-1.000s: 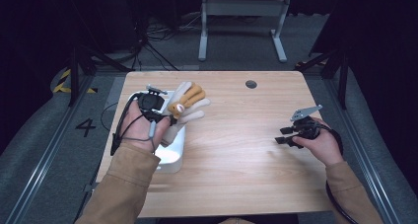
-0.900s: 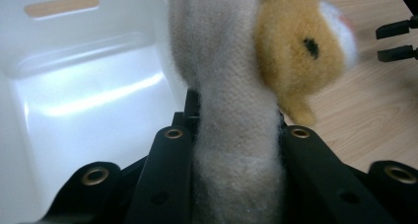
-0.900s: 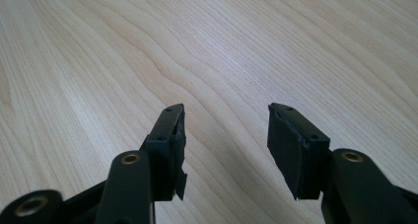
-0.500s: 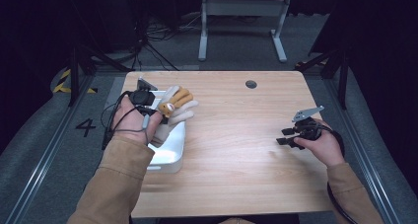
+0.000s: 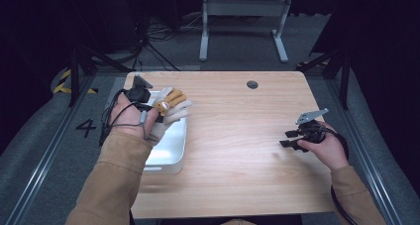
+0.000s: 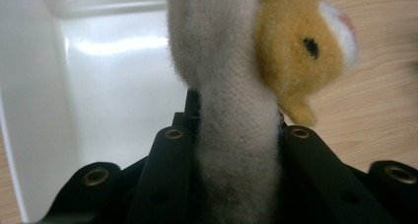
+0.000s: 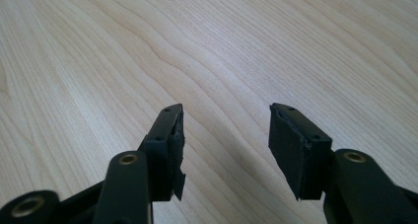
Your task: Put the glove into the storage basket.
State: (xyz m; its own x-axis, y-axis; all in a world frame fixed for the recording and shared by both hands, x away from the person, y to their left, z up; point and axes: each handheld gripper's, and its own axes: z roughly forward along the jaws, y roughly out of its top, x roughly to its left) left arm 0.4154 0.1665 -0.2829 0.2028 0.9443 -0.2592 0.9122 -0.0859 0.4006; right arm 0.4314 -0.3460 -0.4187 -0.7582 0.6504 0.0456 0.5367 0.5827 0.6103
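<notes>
Left tongs (image 6: 236, 135) clamped on plush toy (image 5: 171, 106) above white bin (image 5: 168, 150); right tongs (image 7: 224, 135) wide, idle over bench (image 5: 237, 136).

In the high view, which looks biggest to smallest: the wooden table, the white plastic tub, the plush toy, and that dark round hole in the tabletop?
1. Light wooden table
2. White plastic tub
3. Grey and orange plush toy, held in the left claw
4. Dark round hole

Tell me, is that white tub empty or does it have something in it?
Empty, as far as it shows: the white tub has a bare floor; the plush toy hangs above it in the left gripper.
</notes>
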